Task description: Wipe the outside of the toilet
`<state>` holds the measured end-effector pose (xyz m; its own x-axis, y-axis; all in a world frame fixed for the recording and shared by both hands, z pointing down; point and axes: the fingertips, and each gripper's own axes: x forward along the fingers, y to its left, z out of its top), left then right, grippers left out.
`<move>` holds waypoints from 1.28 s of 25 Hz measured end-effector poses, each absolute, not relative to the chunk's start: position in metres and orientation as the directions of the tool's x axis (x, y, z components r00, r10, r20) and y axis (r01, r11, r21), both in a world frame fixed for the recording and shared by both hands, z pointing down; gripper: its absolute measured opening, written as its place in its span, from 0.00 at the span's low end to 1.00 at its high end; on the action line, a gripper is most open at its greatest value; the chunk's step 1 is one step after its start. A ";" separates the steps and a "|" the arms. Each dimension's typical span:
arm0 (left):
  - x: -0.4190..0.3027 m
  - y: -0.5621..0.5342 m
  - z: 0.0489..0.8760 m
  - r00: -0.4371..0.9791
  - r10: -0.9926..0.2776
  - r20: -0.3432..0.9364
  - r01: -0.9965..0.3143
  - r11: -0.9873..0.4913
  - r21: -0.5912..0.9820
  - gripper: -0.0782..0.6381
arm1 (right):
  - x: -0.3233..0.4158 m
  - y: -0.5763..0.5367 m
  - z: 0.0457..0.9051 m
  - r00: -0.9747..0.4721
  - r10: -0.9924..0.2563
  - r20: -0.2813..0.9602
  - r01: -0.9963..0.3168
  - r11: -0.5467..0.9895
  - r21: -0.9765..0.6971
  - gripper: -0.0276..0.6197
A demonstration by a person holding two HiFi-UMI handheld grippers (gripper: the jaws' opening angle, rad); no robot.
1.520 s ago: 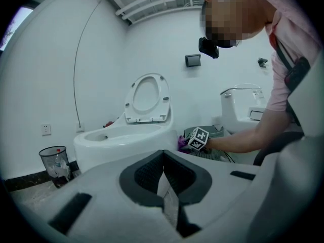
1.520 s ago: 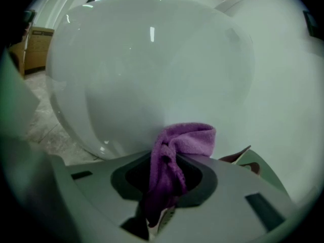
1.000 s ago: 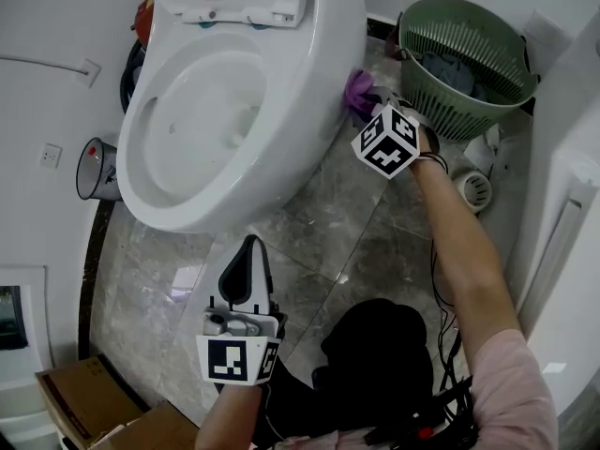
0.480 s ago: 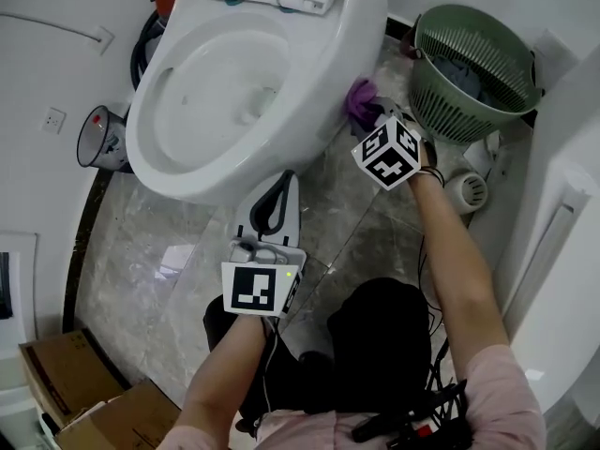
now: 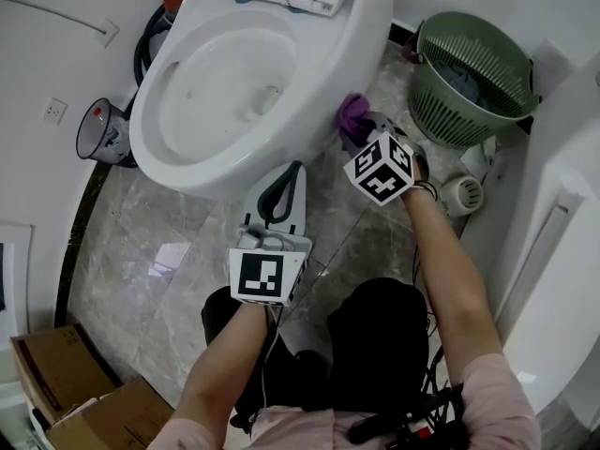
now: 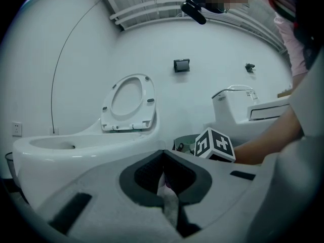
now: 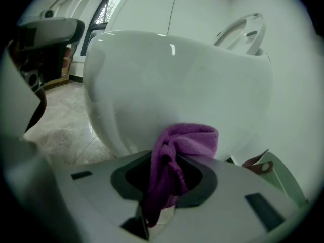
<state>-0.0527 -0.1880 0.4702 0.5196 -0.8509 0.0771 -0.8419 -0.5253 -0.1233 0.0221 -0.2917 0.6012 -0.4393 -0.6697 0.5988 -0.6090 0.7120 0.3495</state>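
Note:
A white toilet [image 5: 234, 82] with its seat raised fills the upper left of the head view. My right gripper [image 5: 361, 129] is shut on a purple cloth [image 5: 350, 112] and holds it against the bowl's outer right side [image 7: 172, 85]. In the right gripper view the purple cloth [image 7: 177, 153] bunches between the jaws and touches the bowl. My left gripper [image 5: 281, 190] is shut with nothing in it. It points at the bowl's front underside, just short of it. The left gripper view shows the toilet rim [image 6: 76, 140] and the raised seat [image 6: 129, 103].
A green slatted basket [image 5: 473, 78] stands right of the toilet. A small white round drain cover [image 5: 464, 193] lies on the grey marble floor [image 5: 159, 270]. Cardboard boxes [image 5: 56, 382] sit at the lower left. A black and red funnel-shaped object [image 5: 103, 131] lies left of the bowl.
My left gripper has risen from the floor area toward the bowl's front. My right gripper and the cloth slid slightly forward along the bowl's side.

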 end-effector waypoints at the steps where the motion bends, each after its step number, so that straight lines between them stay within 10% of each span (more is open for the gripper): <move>1: -0.054 -0.188 0.471 0.518 -0.852 0.076 -0.843 -0.524 -0.121 0.12 | 0.020 -0.289 0.601 -0.444 -0.665 0.600 -0.605 0.717 0.348 0.20; 32: -0.103 -0.174 0.472 0.454 -0.889 0.055 -0.884 -0.457 -0.102 0.12 | -0.071 -0.200 0.603 -0.593 -0.469 0.654 -0.430 0.872 0.236 0.19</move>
